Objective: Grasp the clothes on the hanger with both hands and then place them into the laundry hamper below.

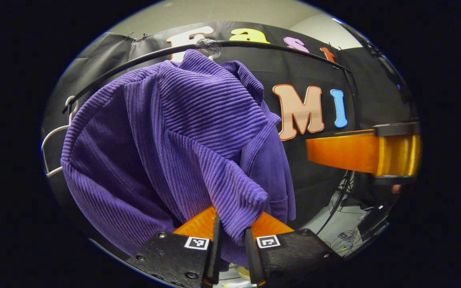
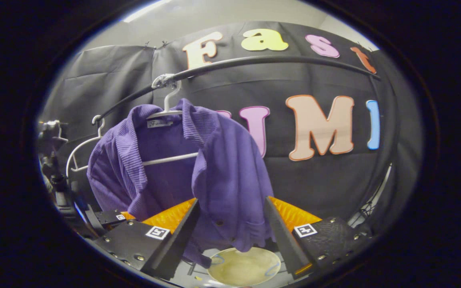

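Note:
A purple corduroy jacket (image 1: 182, 140) hangs on a white hanger (image 2: 166, 114) from a black rail (image 2: 254, 61). In the left gripper view my left gripper (image 1: 232, 240) is shut on a fold of the jacket's ribbed cloth. My right gripper (image 1: 312, 154) hovers apart from the jacket, to its right. In the right gripper view the right gripper (image 2: 232, 224) stands wide open, and the jacket's (image 2: 230, 176) lower front hangs between its fingers without either touching. The round pale hamper (image 2: 244, 266) lies directly below. The left gripper (image 2: 124, 216) shows at the jacket's lower left.
An empty white hanger (image 1: 52, 140) hangs on the rail (image 1: 134, 64) to the left of the jacket and appears again as the bare hanger (image 2: 80, 150) in the right gripper view. Cables (image 1: 348, 236) lie on the floor at the lower right.

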Available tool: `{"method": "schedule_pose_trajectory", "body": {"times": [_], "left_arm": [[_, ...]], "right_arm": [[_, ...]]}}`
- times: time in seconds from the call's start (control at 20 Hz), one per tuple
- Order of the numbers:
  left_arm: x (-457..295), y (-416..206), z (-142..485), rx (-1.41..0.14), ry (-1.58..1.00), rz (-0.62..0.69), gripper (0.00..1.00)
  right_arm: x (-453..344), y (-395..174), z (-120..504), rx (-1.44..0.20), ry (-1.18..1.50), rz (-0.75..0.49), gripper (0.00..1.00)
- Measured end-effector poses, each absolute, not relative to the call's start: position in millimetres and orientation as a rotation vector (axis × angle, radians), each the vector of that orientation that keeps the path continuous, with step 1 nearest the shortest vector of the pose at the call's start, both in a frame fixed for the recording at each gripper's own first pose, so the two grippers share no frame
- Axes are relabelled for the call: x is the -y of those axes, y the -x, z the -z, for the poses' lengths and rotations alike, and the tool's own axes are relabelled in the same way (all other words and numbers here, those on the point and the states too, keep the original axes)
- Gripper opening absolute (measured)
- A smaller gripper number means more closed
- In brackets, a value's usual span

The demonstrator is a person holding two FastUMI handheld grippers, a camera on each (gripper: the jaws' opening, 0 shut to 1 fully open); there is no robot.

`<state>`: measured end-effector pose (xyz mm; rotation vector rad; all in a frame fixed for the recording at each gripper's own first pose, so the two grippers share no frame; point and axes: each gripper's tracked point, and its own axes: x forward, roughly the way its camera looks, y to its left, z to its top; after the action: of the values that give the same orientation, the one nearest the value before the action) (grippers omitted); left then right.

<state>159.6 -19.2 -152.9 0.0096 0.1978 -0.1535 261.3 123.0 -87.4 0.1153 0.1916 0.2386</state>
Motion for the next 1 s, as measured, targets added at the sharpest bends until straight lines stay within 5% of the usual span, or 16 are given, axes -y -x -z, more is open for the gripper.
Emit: {"method": "schedule_pose_trajectory", "body": {"times": [0.4,0.65,0.85,1.0], "left_arm": [[6.3,-177.4,137.2,-0.173,0.091,0.243,0.03],[-0.8,-164.2,126.8,-0.101,-0.073,0.183,0.02],[4.0,-138.6,107.9,-0.082,-0.034,0.180,0.01],[13.0,-112.4,89.1,-0.053,0.050,0.224,0.01]], "right_arm": [[-174.2,-321.3,85.0,-0.192,-0.204,-0.295,0.95],[-193.3,-337.5,76.3,-0.184,-0.253,-0.324,0.99],[-188.6,-344.9,67.9,-0.152,-0.226,-0.289,0.60],[-180.7,-338.7,71.1,-0.198,-0.227,-0.270,0.02]]}}
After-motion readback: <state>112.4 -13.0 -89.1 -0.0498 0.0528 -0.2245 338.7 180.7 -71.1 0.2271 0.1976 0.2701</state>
